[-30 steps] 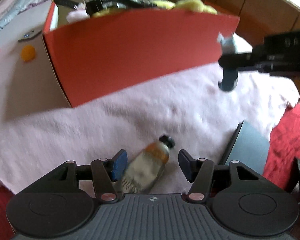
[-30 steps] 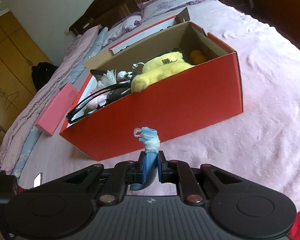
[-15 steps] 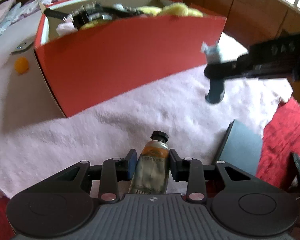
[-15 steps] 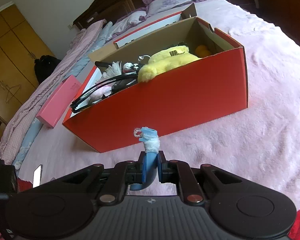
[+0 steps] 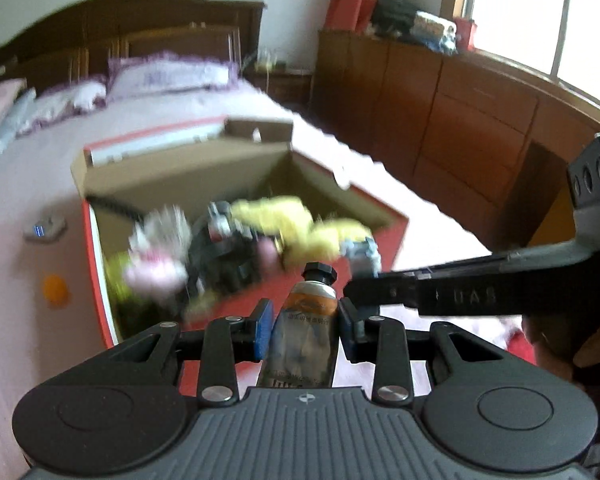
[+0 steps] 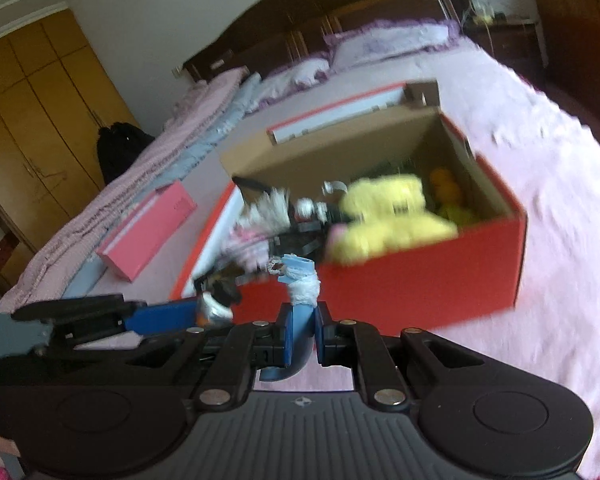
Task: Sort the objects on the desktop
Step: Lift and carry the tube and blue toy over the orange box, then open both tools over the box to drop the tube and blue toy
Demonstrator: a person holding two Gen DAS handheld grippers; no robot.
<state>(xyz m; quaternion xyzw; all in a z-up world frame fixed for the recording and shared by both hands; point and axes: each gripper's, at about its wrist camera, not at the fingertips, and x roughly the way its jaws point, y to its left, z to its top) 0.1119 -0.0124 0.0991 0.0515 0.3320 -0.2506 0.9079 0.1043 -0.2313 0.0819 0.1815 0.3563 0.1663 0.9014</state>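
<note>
My left gripper (image 5: 304, 320) is shut on a silver and orange tube with a black cap (image 5: 306, 328), held in the air near the front wall of the red cardboard box (image 5: 392, 236). My right gripper (image 6: 302, 330) is shut on a small blue object wrapped in white cloth (image 6: 300, 288), also raised in front of the box (image 6: 420, 280). The right gripper reaches in from the right in the left wrist view (image 5: 360, 292). The left gripper shows in the right wrist view (image 6: 204, 312). The box holds a yellow plush toy (image 6: 384, 216), black glasses and other items.
The box stands on a pink bedspread (image 6: 572, 208). A pink flat box (image 6: 144, 232) lies to its left. An orange ball (image 5: 54, 288) and a small silver item (image 5: 44, 230) lie on the box lid at left. Wooden cabinets (image 5: 440, 120) stand along the right.
My left gripper closed on the tube and lifted it off the bedspread up to the box. My right gripper rose with the blue object and moved nearer the box.
</note>
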